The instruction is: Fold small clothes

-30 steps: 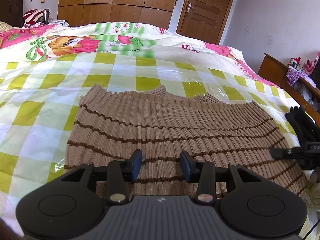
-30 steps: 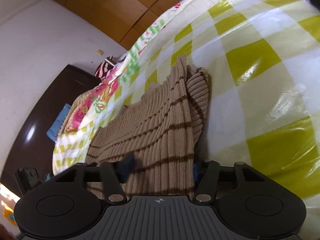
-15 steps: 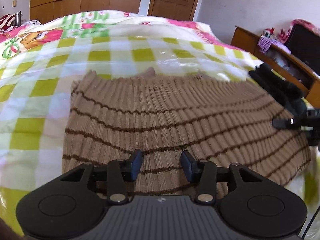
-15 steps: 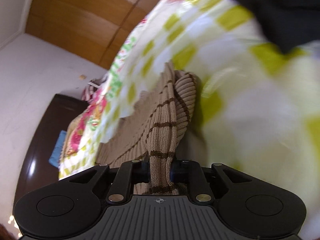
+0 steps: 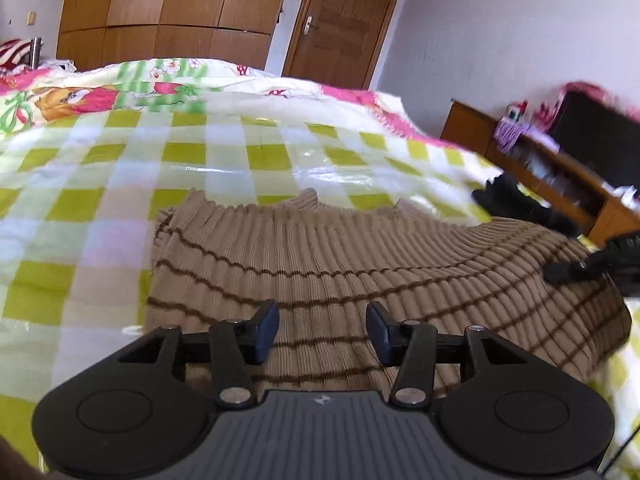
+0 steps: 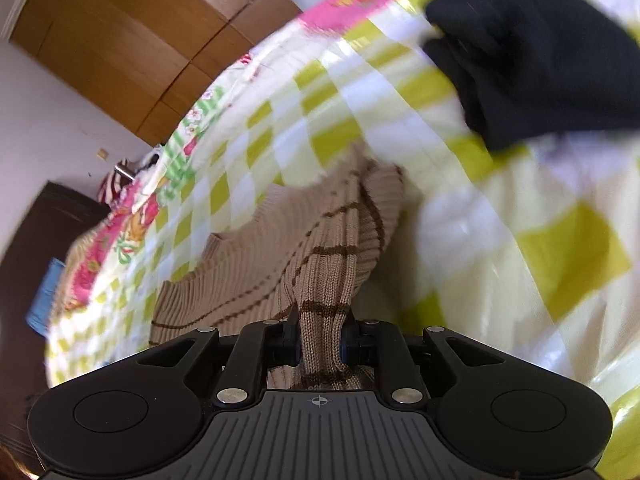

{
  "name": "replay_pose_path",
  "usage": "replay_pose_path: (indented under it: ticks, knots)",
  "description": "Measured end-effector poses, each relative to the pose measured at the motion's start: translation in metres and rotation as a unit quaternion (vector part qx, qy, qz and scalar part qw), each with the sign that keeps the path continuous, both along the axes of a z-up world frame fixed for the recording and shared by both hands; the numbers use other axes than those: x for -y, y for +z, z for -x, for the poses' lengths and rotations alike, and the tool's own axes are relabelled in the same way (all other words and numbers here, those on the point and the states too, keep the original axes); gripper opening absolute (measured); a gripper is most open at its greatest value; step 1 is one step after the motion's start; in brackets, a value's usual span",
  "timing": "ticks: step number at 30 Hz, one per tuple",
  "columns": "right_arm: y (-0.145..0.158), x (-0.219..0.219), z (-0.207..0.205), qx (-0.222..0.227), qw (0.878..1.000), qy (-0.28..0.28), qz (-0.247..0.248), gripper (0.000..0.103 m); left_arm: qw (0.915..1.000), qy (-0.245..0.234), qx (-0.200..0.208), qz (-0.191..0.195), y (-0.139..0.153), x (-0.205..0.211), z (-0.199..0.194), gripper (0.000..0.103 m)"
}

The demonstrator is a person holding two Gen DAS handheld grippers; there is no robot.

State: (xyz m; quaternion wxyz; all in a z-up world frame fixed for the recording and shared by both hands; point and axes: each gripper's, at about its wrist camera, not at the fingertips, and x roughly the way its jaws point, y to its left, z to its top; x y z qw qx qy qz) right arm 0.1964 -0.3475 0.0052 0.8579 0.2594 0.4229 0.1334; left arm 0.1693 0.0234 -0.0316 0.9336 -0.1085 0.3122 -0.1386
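A tan ribbed knit garment (image 5: pixel 340 264) with thin brown stripes lies on the green-and-white checked bed cover (image 5: pixel 120 184). My left gripper (image 5: pixel 322 330) hovers over its near edge; its jaws are opening and the pads do not press the cloth. In the right wrist view my right gripper (image 6: pixel 320 346) is shut on a bunched edge of the same garment (image 6: pixel 288 248), lifted off the cover (image 6: pixel 520 264). The right gripper also shows at the right edge of the left wrist view (image 5: pixel 576 270), at the garment's right side.
A black garment (image 6: pixel 536 60) lies on the cover beyond the knit one, also seen as a dark heap (image 5: pixel 520 204). A wooden side table (image 5: pixel 560 168) stands right of the bed. Wardrobes (image 5: pixel 168 12) and a door (image 5: pixel 340 20) line the far wall.
My right gripper closed on the garment's edge and lifted it, bunching the cloth. The left gripper slid sideways along the near edge and its jaws widened.
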Motion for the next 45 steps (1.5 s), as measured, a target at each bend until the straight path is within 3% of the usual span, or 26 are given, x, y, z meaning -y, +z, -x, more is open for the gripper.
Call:
replay_pose_path:
  ticks: [2,5,8,10,17,19,25,31,34,36,41,45]
  knots:
    - [0.023,-0.024,0.001,0.029,0.998,0.014,0.053,0.016,0.9990,-0.018,-0.041,0.000,-0.016,0.002,-0.004,0.063]
    - [0.049,-0.061,0.000,0.062,0.992,0.042,0.101,0.016,0.9989,-0.030,-0.025,-0.025,-0.023,0.007,0.006,0.063]
    - [0.067,-0.118,0.000,0.099,0.978,0.092,0.160,0.016,0.9983,-0.035,-0.039,0.027,-0.016,-0.012,0.012,0.063]
    - [0.072,-0.163,0.000,0.120,0.962,0.139,0.199,0.016,0.9976,-0.031,-0.046,0.041,-0.014,-0.028,0.019,0.063]
    - [0.028,-0.283,-0.003,0.119,0.921,0.242,0.282,0.017,0.9951,-0.032,-0.074,0.057,-0.028,-0.047,0.027,0.063]
    - [0.014,-0.298,0.000,0.104,0.915,0.256,0.294,0.017,0.9950,-0.037,-0.075,0.054,-0.031,-0.046,0.026,0.063]
    - [0.002,-0.322,0.014,0.114,0.892,0.258,0.352,0.017,0.9921,-0.042,-0.083,0.084,-0.035,-0.055,0.024,0.063]
    - [-0.003,-0.337,0.013,0.098,0.895,0.248,0.358,0.021,0.9891,-0.043,-0.090,0.108,-0.037,-0.063,0.020,0.063]
    - [0.000,-0.336,0.008,0.077,0.909,0.241,0.330,0.030,0.9851,-0.041,-0.094,0.138,-0.037,-0.075,0.018,0.063]
    - [0.009,-0.332,0.006,0.066,0.923,0.237,0.297,0.031,0.9810,-0.040,-0.098,0.163,-0.037,-0.084,0.026,0.063]
    - [0.038,-0.315,0.013,0.088,0.936,0.235,0.246,0.034,0.9807,-0.011,-0.082,0.177,-0.023,-0.106,0.058,0.064]
    - [0.050,-0.296,0.016,0.106,0.940,0.226,0.230,0.046,0.9738,0.003,-0.073,0.216,-0.015,-0.112,0.077,0.069]
